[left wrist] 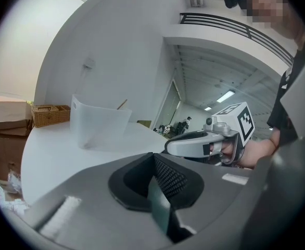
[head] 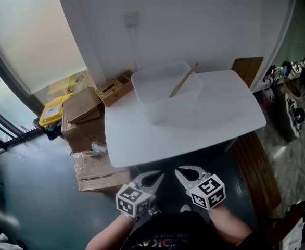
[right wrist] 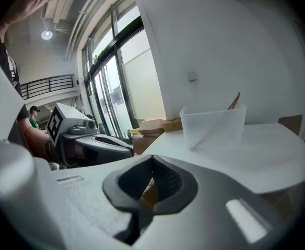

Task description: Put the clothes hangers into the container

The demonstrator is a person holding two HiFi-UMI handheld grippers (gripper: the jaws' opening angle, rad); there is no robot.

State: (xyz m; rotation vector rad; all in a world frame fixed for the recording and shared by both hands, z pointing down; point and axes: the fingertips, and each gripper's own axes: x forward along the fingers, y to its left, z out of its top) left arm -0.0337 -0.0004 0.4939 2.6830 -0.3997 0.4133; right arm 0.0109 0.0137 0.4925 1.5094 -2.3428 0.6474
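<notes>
A clear plastic container (head: 142, 82) stands at the back of the white table (head: 220, 119). One wooden clothes hanger (head: 183, 80) leans inside it, its end sticking up over the rim. Both grippers hang side by side below the table's front edge, close to my body. My left gripper (head: 153, 177) and my right gripper (head: 185, 173) are shut and hold nothing. From the left gripper view (left wrist: 155, 178) the container (left wrist: 98, 124) sits far ahead, with the hanger (left wrist: 122, 104) poking out. The right gripper view (right wrist: 151, 184) also has the container (right wrist: 215, 124) and the hanger (right wrist: 234, 101) well ahead.
Cardboard boxes (head: 82, 108) are stacked on the floor left of the table, with a wicker basket (head: 113, 89) and a yellow box (head: 53, 110) beside them. A wooden board (head: 248, 69) leans behind the table's right corner. A wooden bench (head: 256, 171) lies to the right.
</notes>
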